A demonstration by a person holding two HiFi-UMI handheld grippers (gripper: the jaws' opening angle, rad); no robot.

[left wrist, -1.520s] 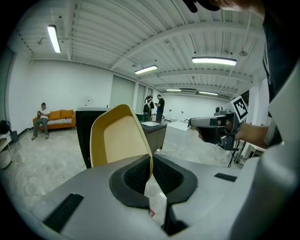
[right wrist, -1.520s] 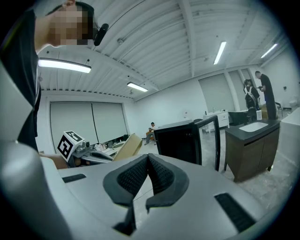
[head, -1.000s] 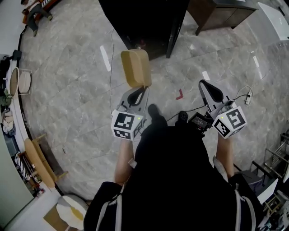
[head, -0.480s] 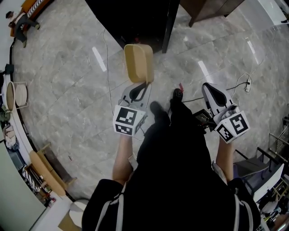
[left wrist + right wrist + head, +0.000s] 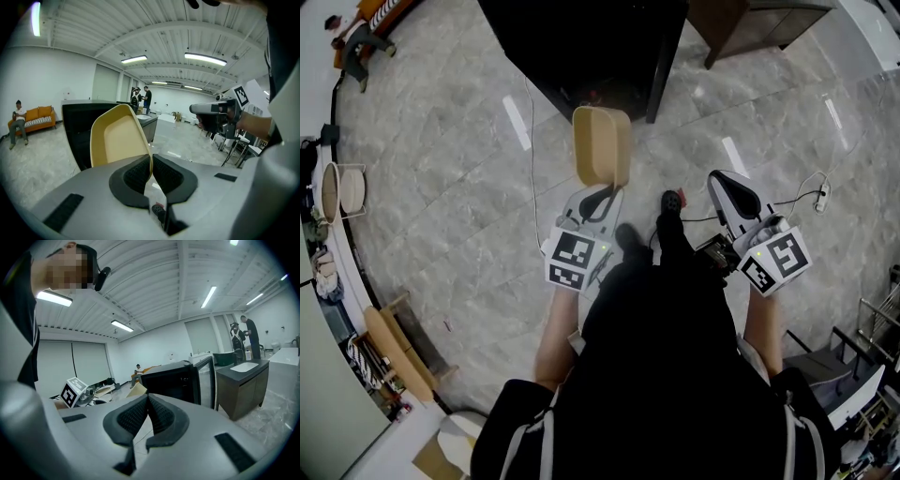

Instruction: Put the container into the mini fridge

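Here, the left gripper (image 5: 151, 169) has its fingers pinching the tan plastic container (image 5: 600, 145) by its rim, near the black mini fridge (image 5: 581, 47); the right gripper (image 5: 146, 401) has its fingers together, empty.

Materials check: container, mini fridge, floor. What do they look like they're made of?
Container: thin matte tan wall, no gloss; moulded fibre or matte plastic, can't tell which.
Mini fridge: black casing, probably painted metal or plastic; its door looks glazed, see-through.
Floor: grey veined, glossy, shows bright reflections; polished stone or stone-look tile.

The fridge (image 5: 581, 42) runs off the top edge, inside too dark to read. The container (image 5: 121, 136) hides its near rim in my left gripper (image 5: 151, 161).
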